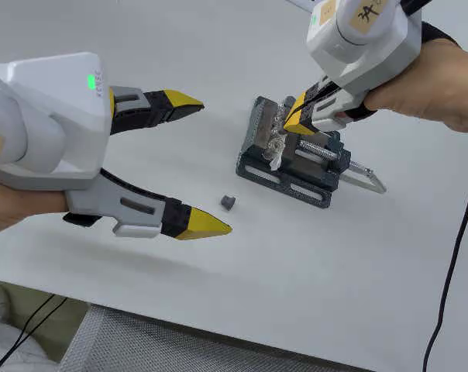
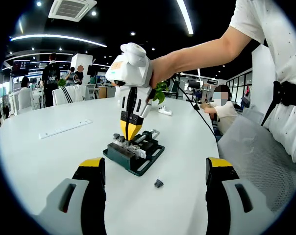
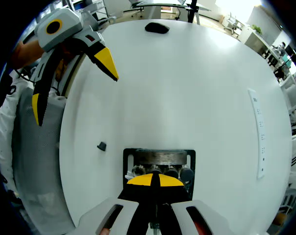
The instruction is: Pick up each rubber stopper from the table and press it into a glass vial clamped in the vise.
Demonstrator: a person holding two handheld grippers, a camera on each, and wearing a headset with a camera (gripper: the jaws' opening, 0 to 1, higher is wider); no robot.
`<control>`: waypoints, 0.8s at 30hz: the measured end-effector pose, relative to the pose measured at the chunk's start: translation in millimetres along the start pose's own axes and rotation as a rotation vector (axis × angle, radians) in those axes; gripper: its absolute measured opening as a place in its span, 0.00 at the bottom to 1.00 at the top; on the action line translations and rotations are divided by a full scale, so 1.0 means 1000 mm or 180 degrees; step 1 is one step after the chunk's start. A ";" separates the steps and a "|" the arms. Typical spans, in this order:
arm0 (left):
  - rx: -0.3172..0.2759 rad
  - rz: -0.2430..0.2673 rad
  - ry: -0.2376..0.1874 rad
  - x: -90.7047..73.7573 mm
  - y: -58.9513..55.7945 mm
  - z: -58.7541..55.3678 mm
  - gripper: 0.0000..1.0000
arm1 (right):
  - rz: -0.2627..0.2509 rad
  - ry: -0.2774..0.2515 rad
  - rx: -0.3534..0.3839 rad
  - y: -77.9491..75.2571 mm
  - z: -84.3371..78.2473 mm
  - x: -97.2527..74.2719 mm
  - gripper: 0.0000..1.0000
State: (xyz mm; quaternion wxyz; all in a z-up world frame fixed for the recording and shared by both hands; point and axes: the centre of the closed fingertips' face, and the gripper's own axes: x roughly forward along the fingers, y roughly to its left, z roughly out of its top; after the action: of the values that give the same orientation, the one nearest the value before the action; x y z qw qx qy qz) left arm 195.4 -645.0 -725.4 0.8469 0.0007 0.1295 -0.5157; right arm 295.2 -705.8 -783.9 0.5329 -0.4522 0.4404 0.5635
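- Head view: the left gripper (image 1: 215, 165) hangs over the white table (image 1: 311, 287) with its jaws spread wide, one yellow tip toward the far side and one toward the near edge. The single rubber stopper (image 1: 228, 202) lies loose on the table near the closer tip. It sits on the side toward the vise (image 1: 292, 167) but apart from it. The left gripper is clearly the nearer of the two. The stopper is too small for me to call its long axis.
- Same view: the right gripper (image 1: 298, 118) slants down steeply from the far right, the hand high behind it. Its jaws are pressed together and the tips are on top of the vials (image 1: 276, 144) clamped in the vise. I cannot tell whether anything sits under those tips.
- Left gripper view: the stopper (image 2: 159, 183) lines up in the gap between the open jaws, almost dead ahead and nearer than the vise (image 2: 133, 155). I judge that a short reach forward and down would bring it between the jaws. The right gripper (image 2: 131, 129) stands nearly upright over the vise.
- Right gripper view: its own closed tips (image 3: 153, 180) cover the middle of the row of vials (image 3: 185, 172). The stopper (image 3: 102, 146) lies off to one side of the vise (image 3: 160, 156), not touching it. The left gripper (image 3: 75, 98) gapes open beyond it.
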 end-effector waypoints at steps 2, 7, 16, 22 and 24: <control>0.0004 0.0004 -0.0007 0.000 0.000 0.000 0.83 | 0.0007 -0.0003 0.0026 0.000 0.000 0.000 0.00; -0.0008 -0.0001 -0.0015 0.001 0.000 0.000 0.82 | -0.0005 0.0020 0.0073 0.001 0.000 0.000 0.00; -0.0022 0.0018 -0.0049 0.001 0.001 0.002 0.81 | -0.0023 0.0051 0.0057 0.004 -0.002 -0.001 0.00; -0.0019 0.0015 -0.0036 0.001 0.000 0.001 0.81 | -0.0036 -0.0025 0.0134 0.002 -0.004 -0.002 0.00; -0.0015 0.0012 -0.0025 0.000 -0.001 0.001 0.81 | -0.0021 -0.0076 0.0161 0.001 -0.004 -0.003 0.00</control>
State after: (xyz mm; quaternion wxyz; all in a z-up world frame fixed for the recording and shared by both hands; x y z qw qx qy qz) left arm 194.9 -645.2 -724.2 0.8484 -0.0030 0.1274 -0.5137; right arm 294.5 -710.5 -782.1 0.5513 -0.4333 0.4467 0.5557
